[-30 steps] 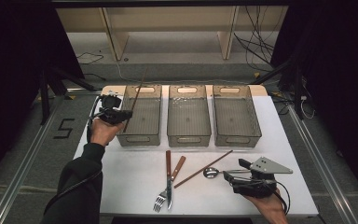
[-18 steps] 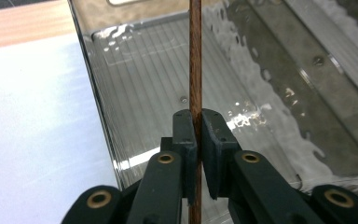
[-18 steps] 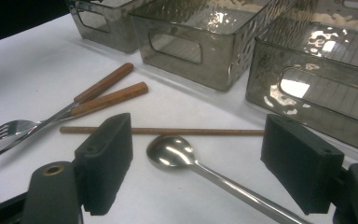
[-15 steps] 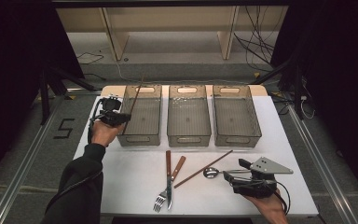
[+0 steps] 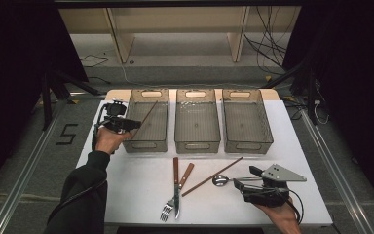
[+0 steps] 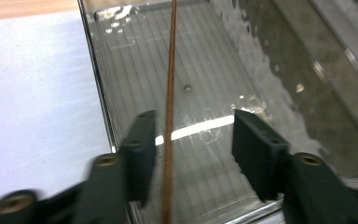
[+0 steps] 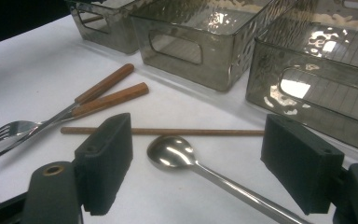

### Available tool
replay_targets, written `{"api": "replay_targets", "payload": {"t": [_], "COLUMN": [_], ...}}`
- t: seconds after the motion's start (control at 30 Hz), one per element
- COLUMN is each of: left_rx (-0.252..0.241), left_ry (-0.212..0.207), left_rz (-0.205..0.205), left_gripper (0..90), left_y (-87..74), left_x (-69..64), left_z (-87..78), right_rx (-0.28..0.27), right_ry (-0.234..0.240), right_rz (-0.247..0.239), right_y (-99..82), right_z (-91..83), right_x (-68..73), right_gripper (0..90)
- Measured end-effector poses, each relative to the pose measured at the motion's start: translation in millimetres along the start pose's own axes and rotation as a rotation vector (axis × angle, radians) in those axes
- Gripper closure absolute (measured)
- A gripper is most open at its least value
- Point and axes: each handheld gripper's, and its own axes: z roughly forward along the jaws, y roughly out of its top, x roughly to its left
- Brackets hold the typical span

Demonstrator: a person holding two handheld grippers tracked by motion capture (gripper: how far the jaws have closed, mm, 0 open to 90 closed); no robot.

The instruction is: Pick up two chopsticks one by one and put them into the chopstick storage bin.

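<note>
My left gripper (image 5: 126,124) hovers at the near left corner of the left clear bin (image 5: 148,91). Its jaws have just been opening and stand apart. A thin brown chopstick (image 6: 170,93) runs between them beside the left pad, slanting into the left bin (image 6: 214,70); the same chopstick (image 5: 146,117) leans inside that bin in the high view. At the table's front right, my right gripper (image 5: 241,185) rests open. In the right gripper view a metal spoon (image 7: 172,151) lies on the table between its jaws (image 7: 198,126), with a second chopstick (image 7: 168,132) just beyond.
A middle bin (image 5: 197,145) and a right bin (image 5: 247,145) stand beside the left one. A wooden-handled fork and knife (image 5: 175,187) lie crossed at the table's front centre. The second chopstick (image 5: 212,176) lies diagonally beside the spoon (image 5: 221,180).
The left gripper's jaws have parted from the chopstick, and the stick's far end now sits lower inside the left bin. The right gripper has stayed where it was.
</note>
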Motion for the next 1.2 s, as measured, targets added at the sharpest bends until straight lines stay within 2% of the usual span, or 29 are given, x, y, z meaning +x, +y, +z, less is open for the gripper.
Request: {"api": "replay_targets", "payload": {"t": [0.13, 0.4, 0.6, 0.87, 1.2], "left_rx": [-0.006, -0.040, -0.054, -0.057, -0.025], "left_ry": [-0.024, -0.095, -0.154, -0.255, -0.312], "left_rz": [0.009, 0.033, 0.099, 0.184, 0.279], "left_gripper": [34.2, 25.7, 22.2, 19.7, 18.1], "left_y": [1.4, -2.2, -9.2, -24.2, -39.7], "left_x": [-5.6, -24.5, -49.7, -87.6, -126.8], "left_z": [-8.0, -25.1, -37.1, -45.9, -43.4], "right_rx": [0.000, 0.000, -0.001, -0.003, -0.010], "right_ry": [0.001, 0.000, 0.000, -0.001, 0.000], "right_rz": [0.000, 0.000, 0.002, 0.003, 0.003], "right_y": [0.1, 0.1, 0.2, 0.3, 0.7], "right_z": [0.2, -0.1, -0.2, -0.9, -1.7], "right_x": [0.4, 0.5, 0.2, 0.1, 0.1], "right_gripper": [25.4, 25.4, 25.4, 25.4, 25.3]}}
